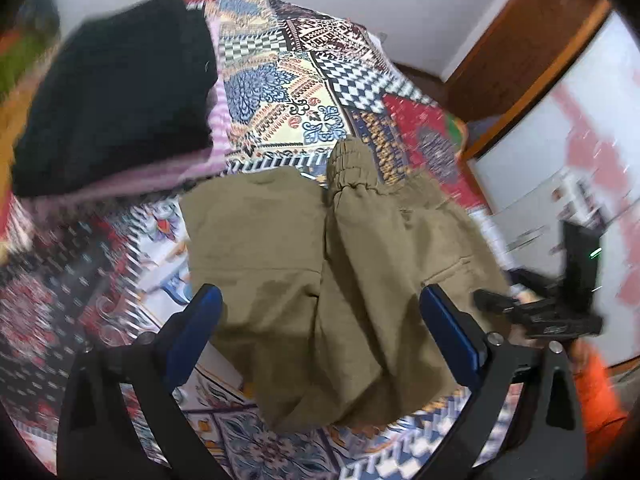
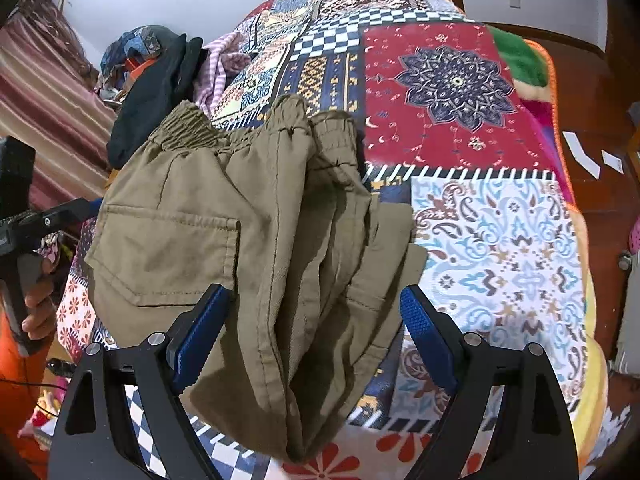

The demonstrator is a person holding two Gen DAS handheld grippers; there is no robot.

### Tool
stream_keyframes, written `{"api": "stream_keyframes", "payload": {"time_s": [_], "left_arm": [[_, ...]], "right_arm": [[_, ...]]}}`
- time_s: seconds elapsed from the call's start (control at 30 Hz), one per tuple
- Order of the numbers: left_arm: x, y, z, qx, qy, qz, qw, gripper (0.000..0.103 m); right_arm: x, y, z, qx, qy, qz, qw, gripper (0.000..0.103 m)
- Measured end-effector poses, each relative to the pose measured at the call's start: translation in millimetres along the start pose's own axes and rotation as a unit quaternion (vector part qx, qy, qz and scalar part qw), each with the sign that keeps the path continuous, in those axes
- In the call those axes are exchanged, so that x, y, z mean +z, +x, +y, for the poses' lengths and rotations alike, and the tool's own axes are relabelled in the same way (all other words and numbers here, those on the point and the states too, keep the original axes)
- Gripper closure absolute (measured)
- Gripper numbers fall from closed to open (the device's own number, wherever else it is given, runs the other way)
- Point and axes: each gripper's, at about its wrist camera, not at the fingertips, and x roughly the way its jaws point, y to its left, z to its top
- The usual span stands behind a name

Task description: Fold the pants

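Observation:
The khaki pants point(image 1: 280, 240) lie folded into a bundle on the patchwork bedspread point(image 1: 280, 92), elastic cuffs towards the far side. My left gripper point(image 1: 320, 296) hovers over their near part, blue pads wide apart and touching nothing. In the right wrist view the pants point(image 2: 180, 232) show a back pocket and the gathered waistband. My right gripper point(image 2: 314, 294) stands open above their folded layers, with the cloth below and between the fingers but not pinched. Each gripper also shows in the other's view: the right gripper point(image 1: 540, 312) at the right edge, the left gripper point(image 2: 40, 216) at the left edge.
A folded black garment point(image 1: 116, 88) rests on a pink striped one point(image 1: 216, 136) at the back left of the bed. The bedspread point(image 2: 500, 260) ends at the right over a wooden floor point(image 2: 592, 92). A hand point(image 2: 36, 300) with an orange sleeve is at the left.

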Motion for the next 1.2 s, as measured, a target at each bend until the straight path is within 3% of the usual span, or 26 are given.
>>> {"api": "stream_keyframes", "payload": {"time_s": [0.1,0.2,0.3,0.53,0.8,1.0,1.07,1.13,1.2], "left_arm": [[-3,18,-15,0.073,0.053,0.020,0.9957,0.003],[-9,27,-9,0.081,0.043,0.027,0.9954,0.000],[-9,28,4,0.072,0.016,0.030,0.9968,0.000],[-19,47,36,0.012,-0.070,0.066,0.9953,0.000],[-12,55,32,-0.010,-0.051,0.074,0.9959,0.000],[-2,60,25,-0.054,-0.050,0.064,0.9953,0.001],[0,61,25,-0.069,-0.042,0.062,0.9948,0.011],[2,60,21,-0.080,-0.030,0.063,0.9943,0.028],[4,60,15,-0.080,-0.015,0.065,0.9945,0.036]], "right_arm": [[-1,1,-2,-0.001,0.007,-0.003,1.000,0.008],[-3,3,-4,0.003,0.006,0.001,1.000,0.006],[-3,5,-1,0.006,-0.001,0.002,1.000,0.005],[-3,13,3,0.027,-0.005,0.008,1.000,0.002],[2,18,13,0.046,-0.009,0.009,0.999,0.002],[8,21,22,0.048,-0.017,-0.002,0.999,0.006],[9,20,23,0.048,-0.021,-0.011,0.999,0.011],[10,18,23,0.049,-0.026,-0.018,0.998,0.016],[11,14,23,0.046,-0.033,-0.029,0.998,0.026]]}}
